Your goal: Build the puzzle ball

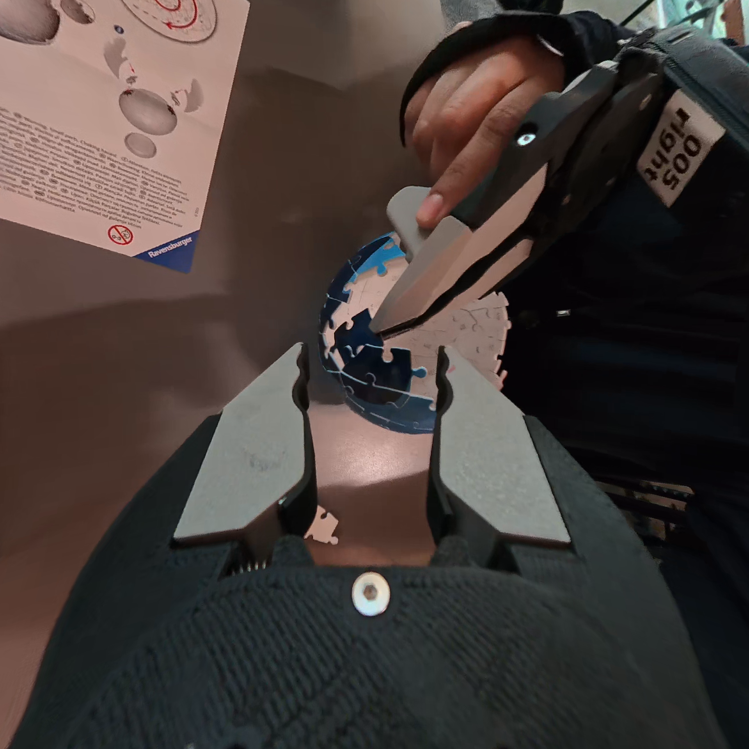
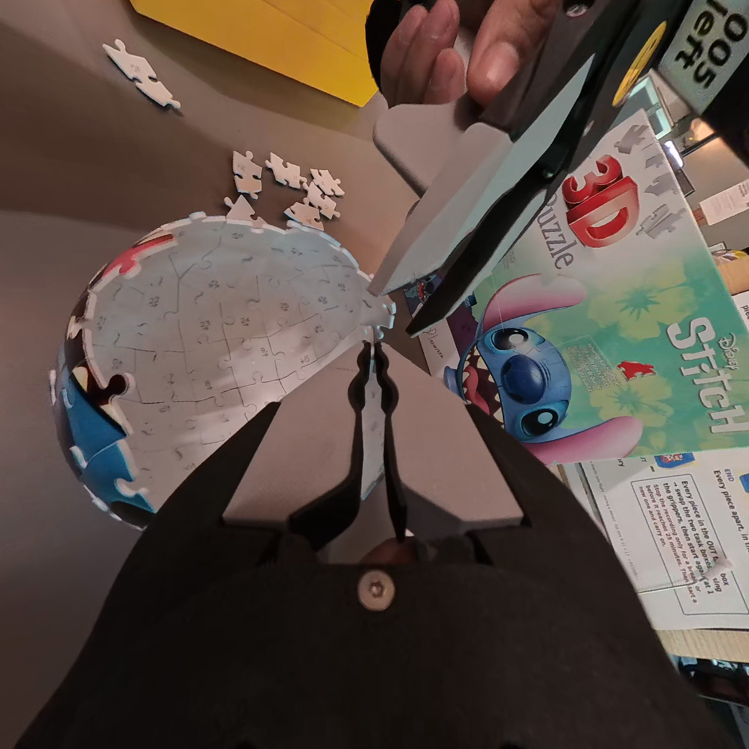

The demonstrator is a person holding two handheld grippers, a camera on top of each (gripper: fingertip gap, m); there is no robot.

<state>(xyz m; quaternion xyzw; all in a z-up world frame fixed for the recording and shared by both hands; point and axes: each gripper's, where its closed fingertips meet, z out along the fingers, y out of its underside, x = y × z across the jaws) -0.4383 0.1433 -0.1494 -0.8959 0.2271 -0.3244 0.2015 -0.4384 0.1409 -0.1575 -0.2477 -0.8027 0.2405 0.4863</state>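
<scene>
The half-built puzzle ball lies on the brown table as an open shell, white and numbered inside, blue outside. My right gripper is shut on a thin piece at the shell's rim. In the left wrist view the right gripper pinches a dark blue piece on the ball; I cannot tell if that piece is locked in. My left gripper is open and empty, just short of the ball. It also shows in the right wrist view, close above the rim.
Several loose white pieces lie behind the ball, more at the far left, and one under my left gripper. The puzzle box and printed sheets lie to the right. An instruction sheet lies far left. A yellow sheet is behind. My two grippers' fingertips are within a few centimetres of each other.
</scene>
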